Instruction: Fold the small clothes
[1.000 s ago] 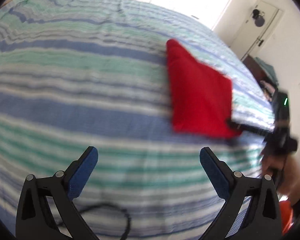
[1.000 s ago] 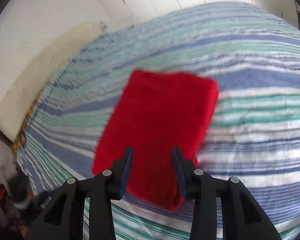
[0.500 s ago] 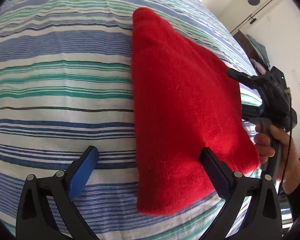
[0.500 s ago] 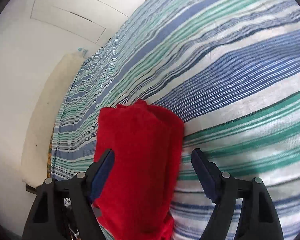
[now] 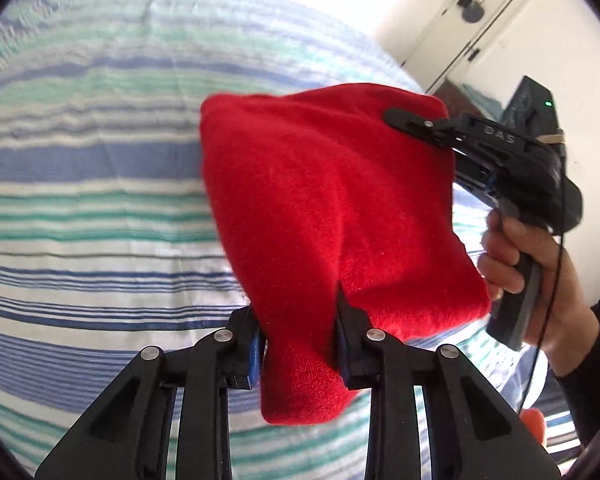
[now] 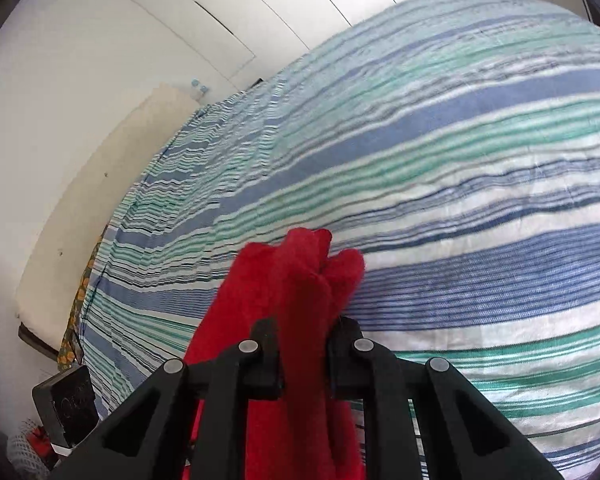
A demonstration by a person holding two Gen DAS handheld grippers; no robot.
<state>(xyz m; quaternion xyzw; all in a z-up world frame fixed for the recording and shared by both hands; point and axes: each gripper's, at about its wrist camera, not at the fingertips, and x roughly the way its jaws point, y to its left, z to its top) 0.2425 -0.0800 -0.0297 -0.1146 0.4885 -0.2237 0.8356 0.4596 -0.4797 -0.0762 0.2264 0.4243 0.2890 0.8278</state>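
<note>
Your jaws have just been closing on both sides, and each pair now pinches the red cloth (image 5: pixel 332 208) between its pads. In the left wrist view, your left gripper (image 5: pixel 300 344) sits at the lower middle of the frame, its two black fingers drawn in narrow around a lower fold of the cloth; a strip of blue pad shows on the inner face of the left finger. The fabric bunches between them and a rounded corner hangs below, toward the bottom centre.

The rest of the cloth fills the middle of that frame, lifted clear of the striped bedspread (image 5: pixel 92 184) behind it. At the upper right your right gripper (image 5: pixel 412 122) reaches in from the side and its slim black finger lies over the top right corner of the cloth. Your right hand (image 5: pixel 524 264) wraps the grip handle at the right edge, with a dark sleeve (image 5: pixel 596 364) below it.

In the right wrist view, the same gripper (image 6: pixel 304 356) stands at the lower centre, narrow, with a thick gather of the cloth (image 6: pixel 296 292) squeezed between the fingers and rising above them in a lumpy bunch. More of it drops away toward the bottom of the frame. The bedspread (image 6: pixel 460 152) spans the right and centre, and a white wall (image 6: pixel 80 60) fills the upper left.
</note>
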